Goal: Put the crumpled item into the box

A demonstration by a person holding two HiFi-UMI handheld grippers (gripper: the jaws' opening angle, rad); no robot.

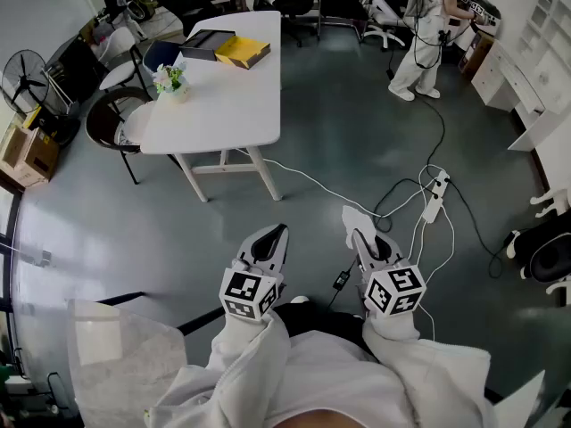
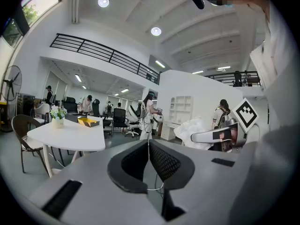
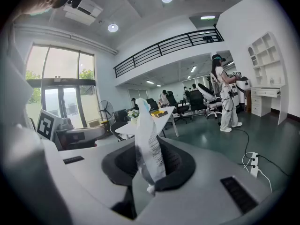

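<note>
White wrapper, crumpled and printed, stands pinched in the right claw. The jaws are nearly together with only the thin sheet between the pads. Most of the wrapper rises free above the pads, and a small tail hangs below them. In the head view the same wrapper pokes out ahead of the right claw.

Left claw: jaws closed tip to tip, nothing between them. It is held level beside the right one, low in front of the body.

Box lies at the far end of the table, well apart from both claws. It shows 2 parts, 1 dark and 1 yellow, touching or overlapping; I cannot tell which part is meant to take the wrapper, nor whether it lies open. Flowers stand near it, toward the table's left edge.

Risks, as judged:
1. Slip. The sheet is thin and light and the hold is narrow, so a quick swing on the way over could pull it out.
2. Trip. A power strip and cables cross the floor just ahead and to the right.
3. Bad drop. Released too high, so light a wrapper may drift onto the table.
4. Knock. A reach from the left side could tip the flowers.
</note>
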